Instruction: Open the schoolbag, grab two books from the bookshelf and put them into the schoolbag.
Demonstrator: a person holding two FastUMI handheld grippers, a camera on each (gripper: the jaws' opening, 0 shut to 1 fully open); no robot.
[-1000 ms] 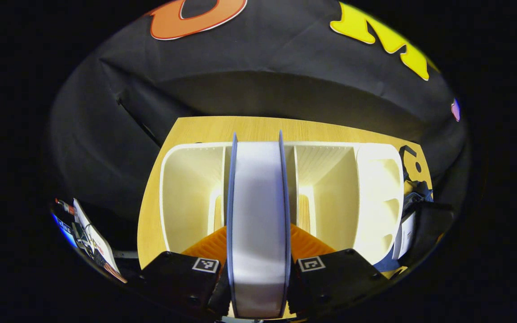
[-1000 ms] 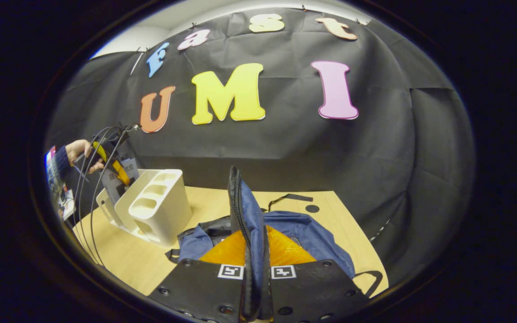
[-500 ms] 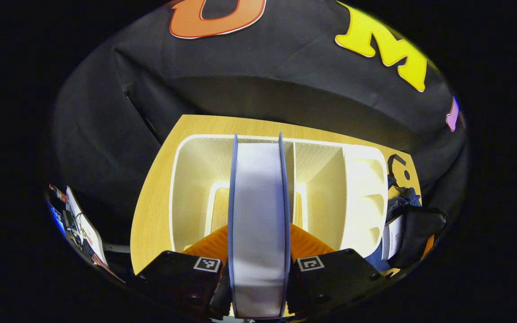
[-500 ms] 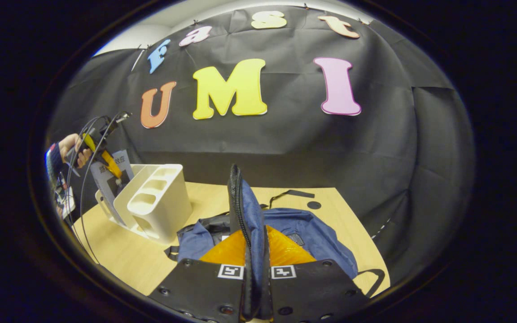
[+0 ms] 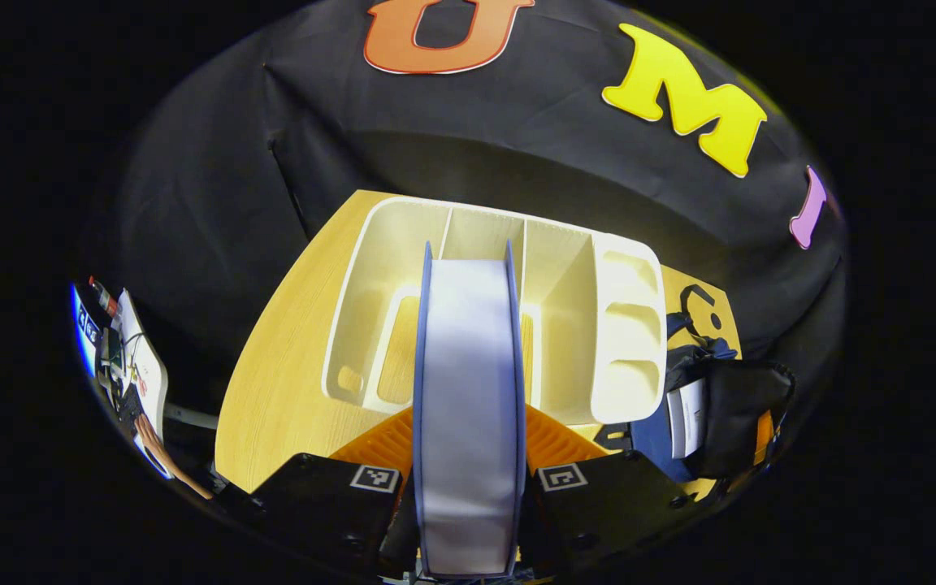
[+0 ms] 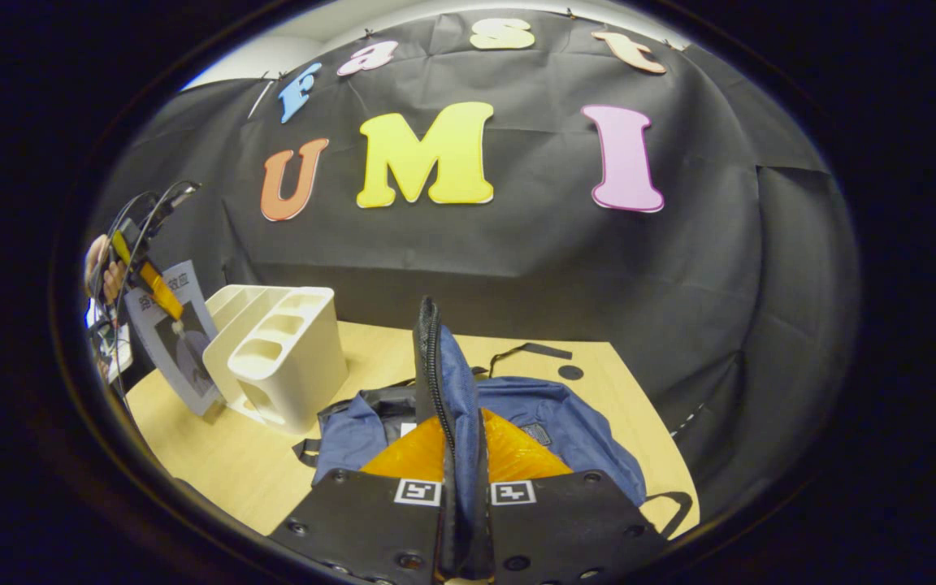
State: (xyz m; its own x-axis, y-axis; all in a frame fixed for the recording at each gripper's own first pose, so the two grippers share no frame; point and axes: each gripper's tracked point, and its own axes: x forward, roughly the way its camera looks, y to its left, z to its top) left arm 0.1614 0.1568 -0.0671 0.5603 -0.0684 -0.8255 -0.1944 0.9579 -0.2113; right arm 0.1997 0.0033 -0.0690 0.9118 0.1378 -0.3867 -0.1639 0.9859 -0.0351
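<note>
Left gripper view: left tool (image 5: pixel 468 487), clamped on book (image 5: pixel 468 390), has lifted it clear of bookshelf (image 5: pixel 565 325).

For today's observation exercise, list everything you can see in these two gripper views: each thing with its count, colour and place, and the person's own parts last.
Book: one, pale page edge between blue-grey covers, clamped upright in the left gripper, lifted above the bookshelf.
Bookshelf: one, cream-white, on the table's left, compartments empty.
Schoolbag: one, blue, lying on the table right of the bookshelf.
Bag flap: one, blue with black zip, pinched upright in the right gripper.
Table: one, light wood.
Left gripper: one, shut on the book.
Right gripper: one, shut on the flap.
Hand: one, at far left, holding the left gripper.
</note>
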